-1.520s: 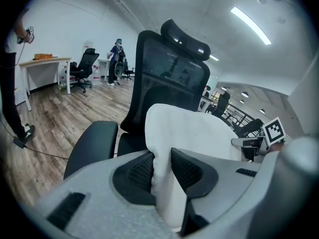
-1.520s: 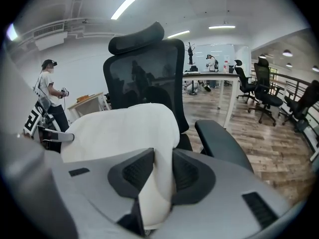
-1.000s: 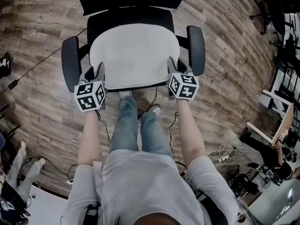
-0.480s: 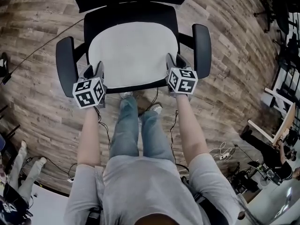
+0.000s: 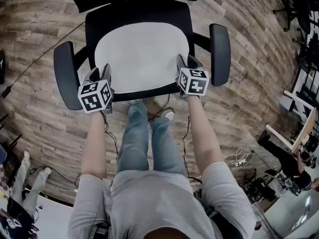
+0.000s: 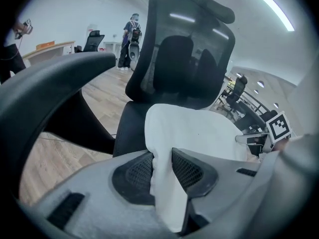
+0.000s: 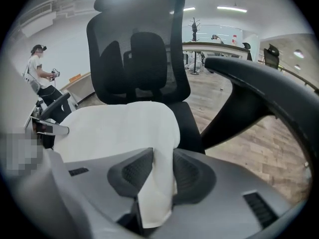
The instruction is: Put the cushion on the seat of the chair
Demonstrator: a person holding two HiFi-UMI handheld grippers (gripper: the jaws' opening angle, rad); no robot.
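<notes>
A white cushion (image 5: 142, 56) is spread over the black chair seat (image 5: 92, 34), its near corners pinched by the left gripper (image 5: 99, 73) and right gripper (image 5: 185, 63) (both clamped on fabric). Best to lower both corners evenly, centred, before letting go.

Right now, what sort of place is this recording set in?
Probably an open-plan office or lab workspace: a mesh-backed office chair on wood-plank flooring, a long counter and a spare chair further back, and loose cables on the floor.
</notes>
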